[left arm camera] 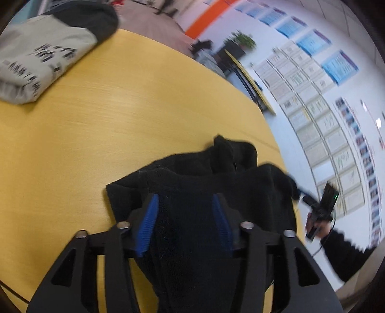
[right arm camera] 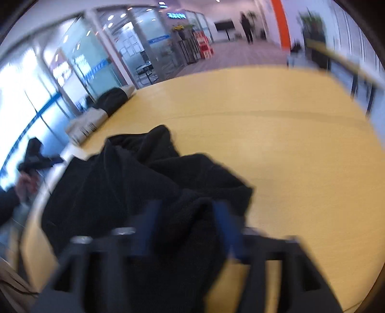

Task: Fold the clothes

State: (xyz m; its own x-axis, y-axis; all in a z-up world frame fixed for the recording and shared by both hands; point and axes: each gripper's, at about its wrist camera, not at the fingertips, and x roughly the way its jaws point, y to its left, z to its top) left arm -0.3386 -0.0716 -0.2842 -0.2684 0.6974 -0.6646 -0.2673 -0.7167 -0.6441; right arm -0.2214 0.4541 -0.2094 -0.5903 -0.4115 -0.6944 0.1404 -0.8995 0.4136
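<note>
A black fleece garment (left arm camera: 204, 183) lies bunched on the yellow wooden table (left arm camera: 96, 125), near its right edge. My left gripper (left arm camera: 185, 199) has its blue pads (left arm camera: 150, 219) on either side of a thick fold of the fleece and grips it. In the blurred right wrist view the same black garment (right arm camera: 134, 183) spreads left and ahead, and my right gripper (right arm camera: 186, 207) is shut on another bunch of it. A hand holds the right gripper's body (left arm camera: 322, 207) at the garment's far corner. The cloth hides the table under both grippers.
A folded beige garment with black print (left arm camera: 41, 62) lies at the table's far left, with a dark garment (left arm camera: 96, 19) on top of it. The table edge (left arm camera: 276, 134) curves close on the right. Beyond it are a second table (left arm camera: 250, 77), a plant and a poster wall.
</note>
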